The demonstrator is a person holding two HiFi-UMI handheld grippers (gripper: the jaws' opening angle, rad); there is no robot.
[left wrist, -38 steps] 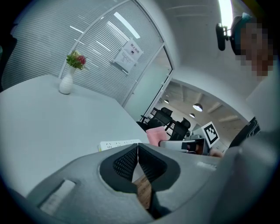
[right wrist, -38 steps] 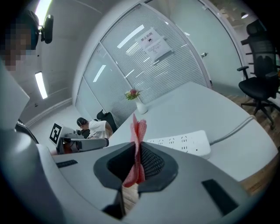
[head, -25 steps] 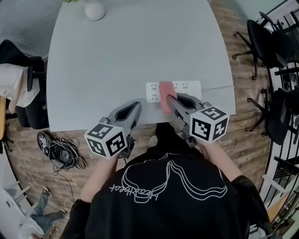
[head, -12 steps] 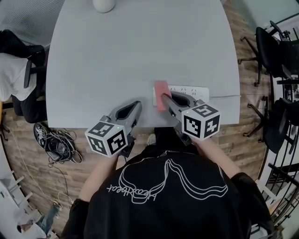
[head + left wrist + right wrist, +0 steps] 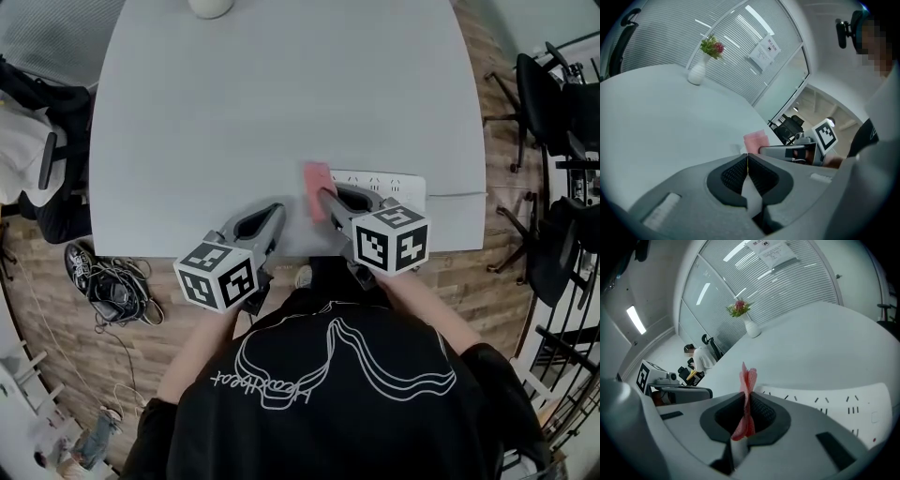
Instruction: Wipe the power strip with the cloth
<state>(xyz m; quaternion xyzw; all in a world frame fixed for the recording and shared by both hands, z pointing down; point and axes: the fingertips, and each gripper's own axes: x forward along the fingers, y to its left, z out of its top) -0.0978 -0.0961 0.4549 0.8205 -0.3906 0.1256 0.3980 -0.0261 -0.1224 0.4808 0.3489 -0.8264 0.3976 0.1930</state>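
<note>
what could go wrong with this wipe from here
1. The power strip lies close to the near edge of the table, and nothing holds it: the left gripper is shut, empty and off to the side. A wipe might drag the strip along or off the edge.
2. The right gripper pinches the cloth as a thin upright fold, so its hard jaws might rub the strip instead of the cloth.

This is looking like an office: black swivel chairs (image 5: 546, 94) are standing on wood flooring (image 5: 473, 267) off the right edge of a broad pale table (image 5: 281, 112), slatted blinds (image 5: 806, 277) are covering glass partitions (image 5: 701, 296), and strip lights (image 5: 635, 319) are glowing overhead.
</note>
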